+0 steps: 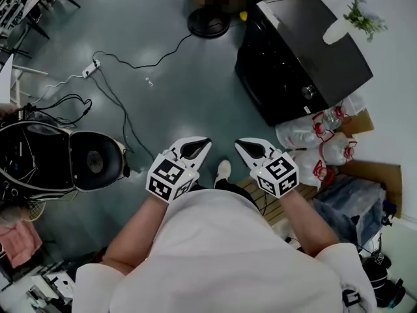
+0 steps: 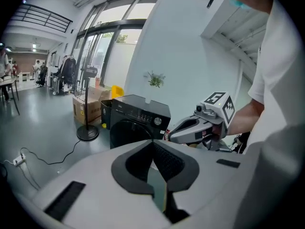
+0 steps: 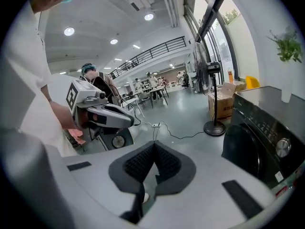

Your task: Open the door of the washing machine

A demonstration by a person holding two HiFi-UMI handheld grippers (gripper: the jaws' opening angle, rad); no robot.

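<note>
While the washing machine [image 1: 306,51] stands well ahead and to the right on the grey floor [image 1: 163,90], with its round door [image 1: 267,77] shut flat against the dark front, the person holds both tools close to the body and nowhere near it. The left hand-held gripper [image 1: 199,145] has its jaws pressed together with nothing between them. In its own view the ribbed pads meet at the tip, and only the floor and the machine lie beyond. The right hand-held gripper [image 1: 246,146] is likewise closed tight and empty. The two point forward and somewhat down, side by side but not touching.

Judged from this, the task is at its very start: the approach, with no contact on the door yet. In the right gripper view the door sits off to the right with the control knob [image 3: 283,147] above it, so the right hand looks the better placed. The next move calls for stepping or reaching toward the machine's front, parting the jaws, and finding an edge or recess on the door to hook or pinch. No handle can be made out at this range, so which side swings out cannot be told. The bagged bottles [image 1: 326,142] beside the machine and the cable [image 1: 124,119] on the floor are things to keep clear of
</note>
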